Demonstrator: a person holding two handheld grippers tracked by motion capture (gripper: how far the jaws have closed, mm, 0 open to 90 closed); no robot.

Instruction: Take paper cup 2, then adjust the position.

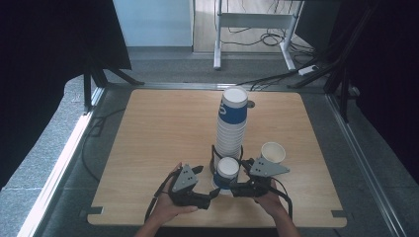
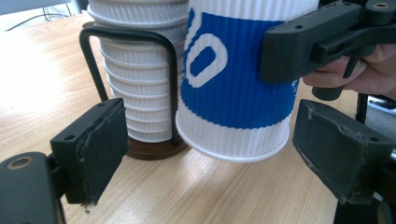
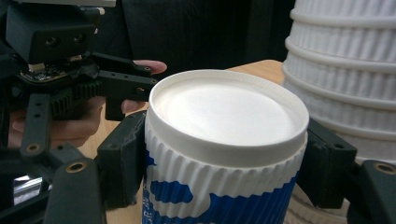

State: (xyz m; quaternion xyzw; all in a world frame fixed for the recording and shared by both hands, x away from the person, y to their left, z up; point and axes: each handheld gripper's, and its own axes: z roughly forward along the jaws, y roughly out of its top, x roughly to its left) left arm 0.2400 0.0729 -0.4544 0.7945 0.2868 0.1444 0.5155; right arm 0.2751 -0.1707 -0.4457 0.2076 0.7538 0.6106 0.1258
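The blue-and-white ribbed paper cup [image 1: 228,174] sits bottom-up between the two grippers, near the front edge of the wooden table [image 1: 153,143] and just in front of the tall stack of cups [image 1: 231,126]. The right gripper [image 3: 224,158] holds it: in the right gripper view its jaws press on either side of the ribbed wall just below the upturned base. In the left gripper view the cup hangs slightly tilted, its rim clear of the tabletop. The left gripper [image 2: 210,154] has its jaws spread wider than the cup, one on each side of the rim and neither touching it.

Just behind the cup, the stack stands upside down in a black wire holder [image 2: 126,65] on a round brown base. A single white cup [image 1: 272,153] lies tilted just right of the stack, beyond the right gripper.

The held cup's blue band carries large white lettering, too cropped to read.
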